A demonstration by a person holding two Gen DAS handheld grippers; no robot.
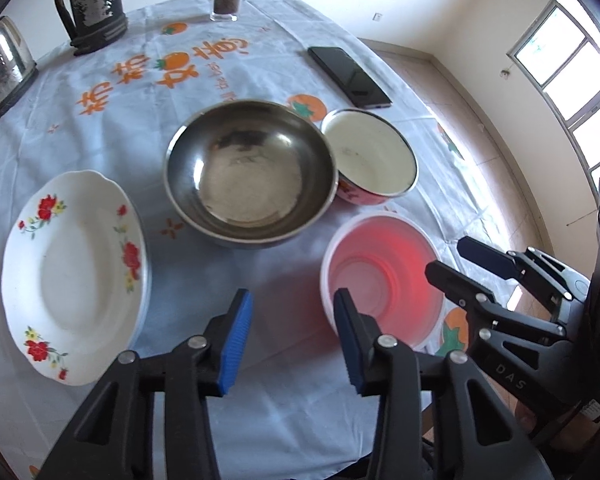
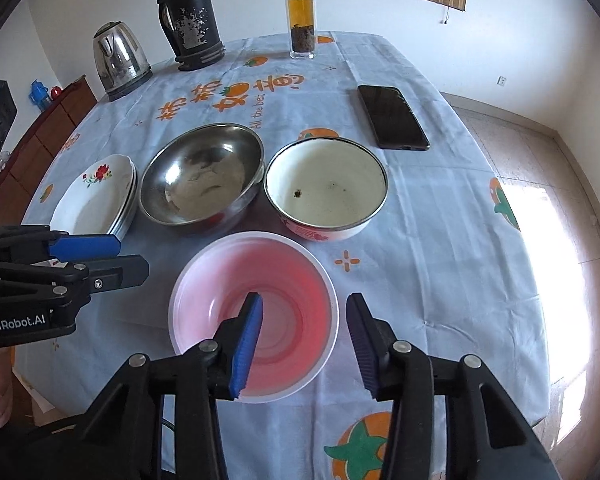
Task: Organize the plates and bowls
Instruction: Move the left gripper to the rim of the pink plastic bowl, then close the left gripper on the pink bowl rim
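Far left on the surface (image 1: 260,420): flowered plates (image 1: 72,276), stacked, not touched. Next to them a steel bowl (image 1: 252,172), upright and empty, almost touching a white bowl (image 1: 370,156) with a red pattern outside. In front of these two, nearest to both claws, a pink plastic bowl (image 1: 380,276), upright, alone on the cloth.

Left claw (image 1: 296,340): fingers apart, nothing between them, hovering over bare cloth between the plates and the pink bowl. Right claw (image 2: 304,344): fingers apart too, astride the right wall of the pink bowl, one finger over the inside, the other outside. No clamping yet, by the look of it.

Probably the step in hand: taking the pink bowl for nesting into a bigger one.
- Lower the right claw until both pads cover the wall below the rim.
- Close gently, the plastic being likely thin and easy to bend.
- Lift straight up, keep level, carry over the steel bowl, set down in the centre.
- Keep the left claw out of the path, or use it for steadying the steel bowl, perhaps slippery on cloth.

Hard to make out:
- Height of the right pads above the rim, so contact impossible to tell.
- Number of plates in the stack, with only edges visible.
- Near side of the pink bowl, partly hidden behind the fingers.
- Tops of the black flask (image 2: 190,16) and tea bottle (image 2: 300,16), cut off in the left view.
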